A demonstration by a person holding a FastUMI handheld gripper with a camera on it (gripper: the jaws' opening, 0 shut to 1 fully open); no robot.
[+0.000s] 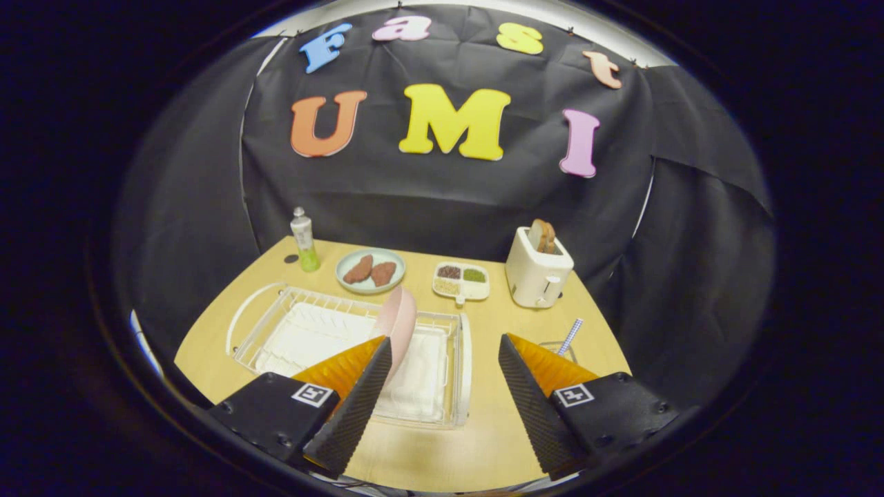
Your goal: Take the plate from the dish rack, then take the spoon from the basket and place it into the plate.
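A pink plate stands on edge in the white wire dish rack, just beyond my left fingertip. My gripper hovers above the near side of the table, open wide, with nothing between its fingers. Beyond the right finger, a spoon with a checked handle sticks up from a small wire basket, which the finger partly hides.
At the back of the wooden table stand a bottle, a light blue plate with two brown pieces, a divided dish of grains and a white toaster with bread in it.
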